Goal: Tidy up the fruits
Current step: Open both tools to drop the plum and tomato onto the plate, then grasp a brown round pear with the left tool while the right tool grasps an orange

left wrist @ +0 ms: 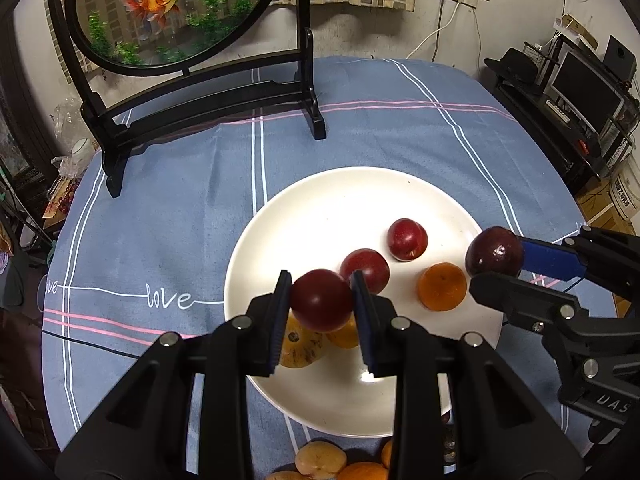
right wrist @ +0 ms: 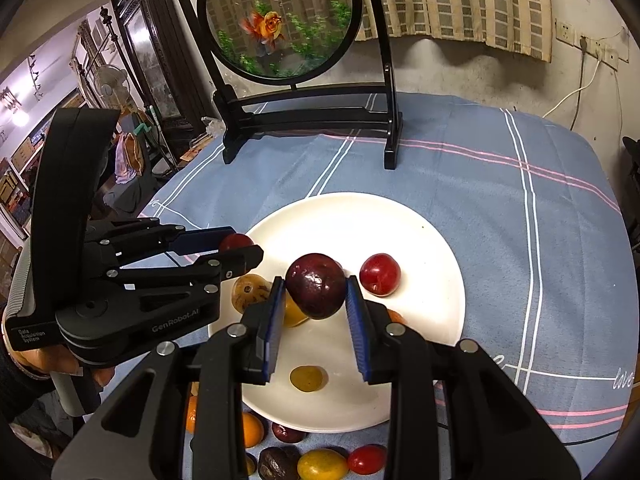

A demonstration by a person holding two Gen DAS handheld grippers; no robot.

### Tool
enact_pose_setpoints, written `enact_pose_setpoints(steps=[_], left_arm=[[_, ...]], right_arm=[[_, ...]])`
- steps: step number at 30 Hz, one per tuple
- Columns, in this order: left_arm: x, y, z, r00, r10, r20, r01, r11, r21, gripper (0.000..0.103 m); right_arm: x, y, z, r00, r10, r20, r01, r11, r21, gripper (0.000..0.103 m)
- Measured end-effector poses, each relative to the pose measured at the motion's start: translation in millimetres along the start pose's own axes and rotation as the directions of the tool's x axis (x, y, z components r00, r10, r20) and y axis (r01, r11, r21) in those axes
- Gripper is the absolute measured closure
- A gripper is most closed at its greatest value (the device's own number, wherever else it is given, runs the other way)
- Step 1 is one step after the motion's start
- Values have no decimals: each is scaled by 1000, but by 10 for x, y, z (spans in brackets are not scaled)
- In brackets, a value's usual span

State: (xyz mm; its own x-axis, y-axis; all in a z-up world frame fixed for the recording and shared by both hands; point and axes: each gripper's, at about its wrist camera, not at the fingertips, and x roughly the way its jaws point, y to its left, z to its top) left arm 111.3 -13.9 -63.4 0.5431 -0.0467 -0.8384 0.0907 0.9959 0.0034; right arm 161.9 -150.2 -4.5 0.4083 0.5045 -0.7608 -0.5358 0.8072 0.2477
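Round glossy plums (left wrist: 321, 300) over smooth plate (left wrist: 340, 196)

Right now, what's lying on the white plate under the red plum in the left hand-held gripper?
Under the red plum in the left hand-held gripper, two yellow-orange fruits lie on the white plate, one speckled brown. The plum and pads cover parts of both.

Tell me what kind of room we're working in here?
Most likely a lived-in home, not a lab: a table under a blue striped cloth marked "love", a decorative goldfish screen on a black stand, a monitor on a cluttered side shelf, and a standing fan.
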Motion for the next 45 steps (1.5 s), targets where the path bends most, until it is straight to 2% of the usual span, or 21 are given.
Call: enact_pose_setpoints(steps=[3, 5, 8, 10, 11, 12, 13, 20, 25, 28, 29, 31, 35, 39, 43, 45], left_arm=[[24, -1, 14, 1000, 2, -5, -2, 1000, 2, 72], [36, -23, 11, 1000, 8, -10, -7, 1000, 12, 72], [63, -33, 3, 1000, 11, -21, -10, 1000, 15, 71], [77, -34, -6, 1000, 16, -25, -16, 1000, 18, 67], [78, -38, -7, 1000, 20, -24, -19, 1000, 17, 61], [74, -43, -11, 999, 31, -19, -30, 999, 19, 49], [63, -49, -14, 999, 39, -11, -39, 999, 22, 47], [-46, -46, -6, 999, 48, 19, -48, 998, 34, 47], [-262, 132, -29, 992, 102, 78, -103, 995, 8, 27], [-414, 320, -107, 989, 110, 96, -109, 994, -18, 23], [-467, 400, -158, 989, 107, 97, -105, 994, -29, 23], [-536, 509, -265, 990, 108, 93, -105, 994, -37, 23], [-692, 657, -663, 995, 68, 74, -68, 998, -6, 22], [-753, 639, -1178, 999, 27, 36, -30, 996, 81, 21], [-658, 531, -1590, 1000, 3, -27, 1, 988, 158, 20], [-572, 457, -1747, 999, -2, -52, 12, 981, 196, 20]], right_arm=[[67, 15, 3, 999, 1, -33, -2, 1000, -10, 71], [125, 41, -1, 998, -28, -61, 26, 999, -29, 71], [148, 28, -21, 997, -35, -65, 34, 999, -24, 71], [131, 3, -32, 998, -35, -58, 34, 999, -10, 60], [89, -14, -36, 998, -50, -36, 50, 999, 0, 39], [32, -25, -37, 998, -62, 0, 62, 998, 9, 31], [-16, -34, -26, 998, -53, 25, 53, 999, 13, 31], [-229, -141, -18, 996, -63, 65, 58, 995, 83, 31], [-538, -164, -115, 988, -96, 119, 81, 990, 119, 31], [-741, -95, -251, 984, -104, 145, 91, 991, 97, 16], [-784, -63, -339, 987, -89, 134, 77, 993, 94, 13], [-809, 24, -543, 993, -70, 99, 63, 996, 68, 13], [-811, 155, -1027, 994, -106, 24, 106, 994, 22, 13], [-772, 112, -1505, 993, -100, -68, 105, 991, 82, 13], [-776, 27, -1778, 993, -47, -104, 66, 979, 192, 13], [-779, 54, -1850, 993, -40, -109, 62, 977, 206, 13]])
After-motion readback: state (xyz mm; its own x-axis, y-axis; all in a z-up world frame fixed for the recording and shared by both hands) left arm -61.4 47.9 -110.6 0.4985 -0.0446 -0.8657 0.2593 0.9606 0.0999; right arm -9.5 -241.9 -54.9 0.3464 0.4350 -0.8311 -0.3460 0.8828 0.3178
